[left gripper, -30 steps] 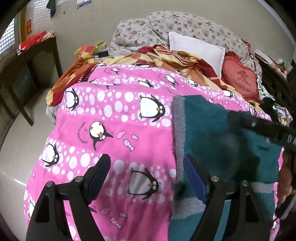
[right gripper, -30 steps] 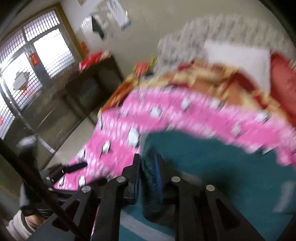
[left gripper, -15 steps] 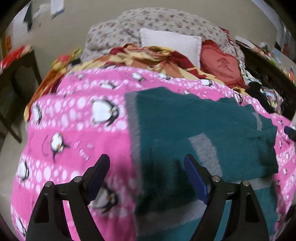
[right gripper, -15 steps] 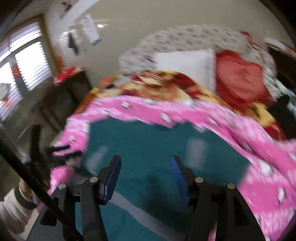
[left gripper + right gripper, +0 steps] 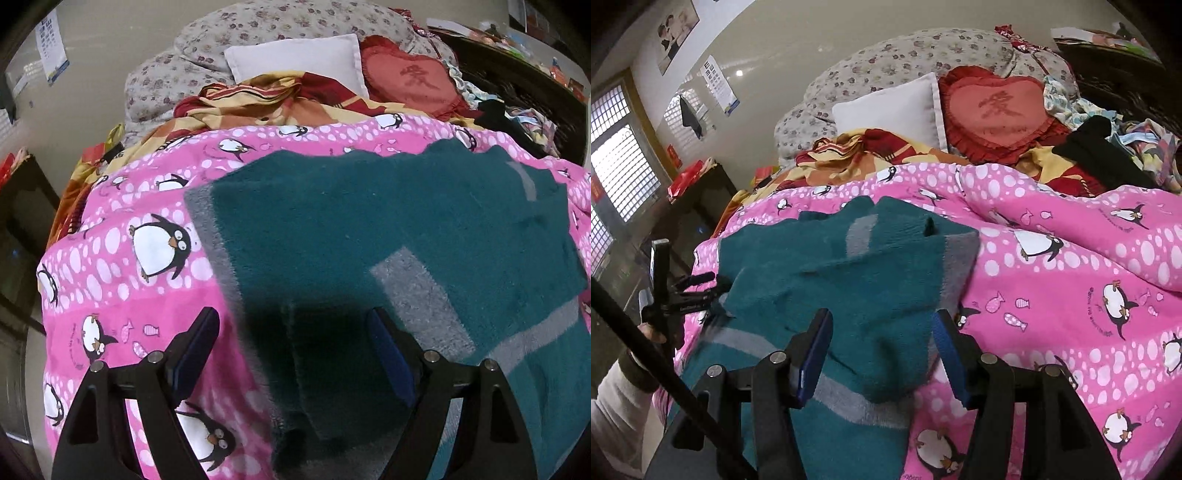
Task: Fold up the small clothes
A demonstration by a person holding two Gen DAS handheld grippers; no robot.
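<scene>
A teal sweater (image 5: pixel 369 229) with grey bands lies on the pink penguin blanket (image 5: pixel 147 288), one part folded over the rest. My left gripper (image 5: pixel 291 317) hovers open above its grey left edge, with cloth under the gap but untouched by the pads. In the right wrist view the sweater (image 5: pixel 857 280) shows its folded flap with a grey cuff at the right. My right gripper (image 5: pixel 882 319) stands open just over that flap, gripping nothing. The left gripper (image 5: pixel 694 291) also shows at the far left, held by a hand in a white sleeve (image 5: pixel 620 398).
Behind the blanket (image 5: pixel 1071 277) lie a crumpled orange and red quilt (image 5: pixel 871 151), a white pillow (image 5: pixel 894 107), a red heart cushion (image 5: pixel 993 107) and a black garment (image 5: pixel 1100 147). A dark table (image 5: pixel 698 199) stands left of the bed.
The right gripper let go of the teal fabric, opened and swept right, leaving the flap folded over. The left gripper moved right, from the pink blanket onto the sweater's edge.
</scene>
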